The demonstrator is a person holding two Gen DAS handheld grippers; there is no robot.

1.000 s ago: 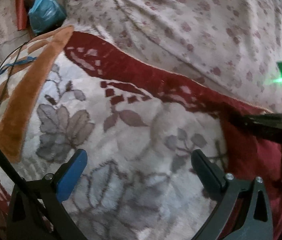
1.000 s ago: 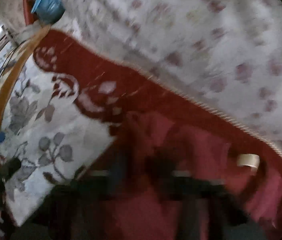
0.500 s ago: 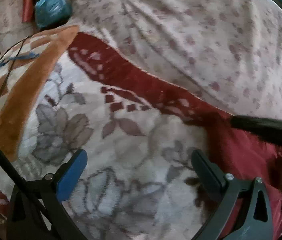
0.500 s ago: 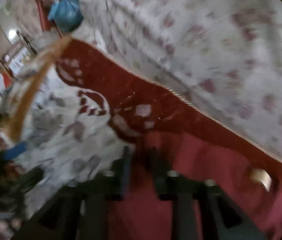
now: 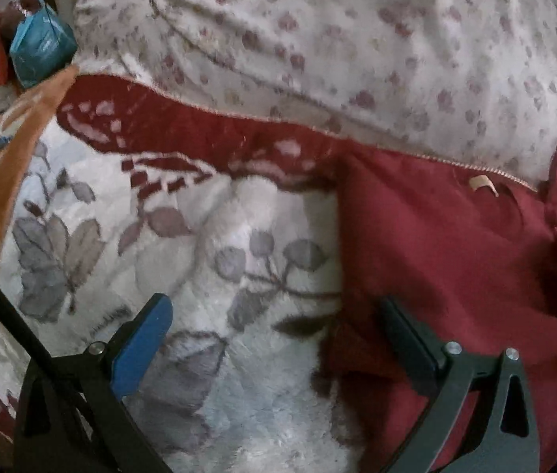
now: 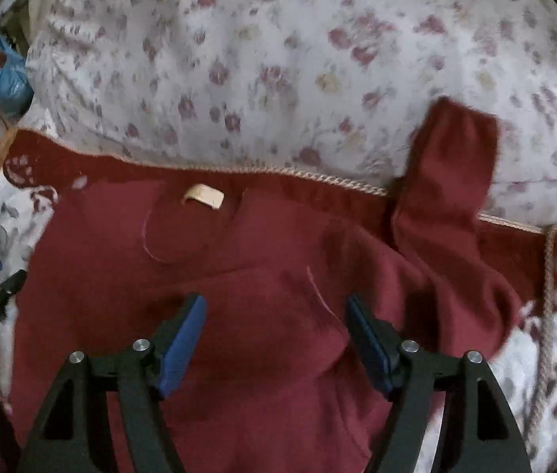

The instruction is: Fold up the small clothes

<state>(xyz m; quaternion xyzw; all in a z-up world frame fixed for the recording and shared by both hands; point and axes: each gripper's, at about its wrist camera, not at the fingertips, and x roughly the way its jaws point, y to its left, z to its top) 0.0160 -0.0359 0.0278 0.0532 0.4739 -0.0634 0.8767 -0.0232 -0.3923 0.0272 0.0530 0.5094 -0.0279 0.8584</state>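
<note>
A small dark red long-sleeved top point(image 6: 262, 276) lies on a plush blanket, its neck label point(image 6: 204, 196) showing, one sleeve point(image 6: 448, 173) lying up over the floral sheet. My right gripper point(image 6: 274, 317) is open and empty, just above the top's middle. In the left wrist view the top point(image 5: 456, 252) lies at the right, its left edge straight. My left gripper point(image 5: 274, 319) is open and empty, over the blanket at the top's left edge, its right finger point(image 5: 404, 339) over the red cloth.
The white blanket point(image 5: 184, 276) has grey leaf prints, a red border and an orange edge point(image 5: 6, 181). A floral sheet point(image 6: 298, 59) rises behind. A blue bag point(image 5: 40, 49) lies far left. A cord point(image 6: 546, 299) runs down the blanket at the right.
My right gripper has opened and drawn back over the top's middle; it had been shut at the cloth. The top now lies spread flat. My left gripper stays open.
</note>
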